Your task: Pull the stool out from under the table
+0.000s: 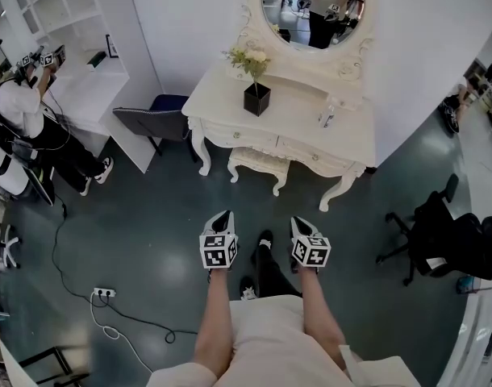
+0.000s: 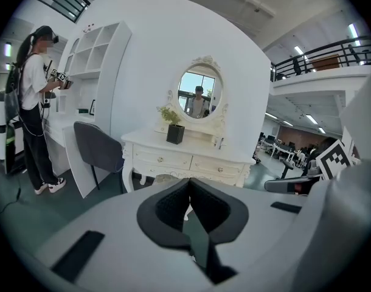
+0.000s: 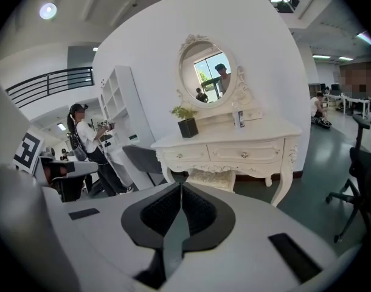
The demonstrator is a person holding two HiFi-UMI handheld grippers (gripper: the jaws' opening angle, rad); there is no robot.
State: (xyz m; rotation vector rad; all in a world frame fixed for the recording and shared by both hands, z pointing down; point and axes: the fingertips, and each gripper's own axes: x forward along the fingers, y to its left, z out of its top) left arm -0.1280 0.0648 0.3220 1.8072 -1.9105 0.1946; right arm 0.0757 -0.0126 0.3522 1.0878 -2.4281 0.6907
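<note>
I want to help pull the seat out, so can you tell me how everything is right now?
stool: tucked under the table, untouched
drawers: shut
plant pot: upright on the table
left gripper: fingers together, empty
right gripper: fingers together, empty

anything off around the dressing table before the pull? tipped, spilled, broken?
Nothing stands out. The stool sits upright, tucked under the table. The potted plant and small bottle stand upright on top, and no spill shows. A power strip lies on the floor at left, well away from the stool.
</note>
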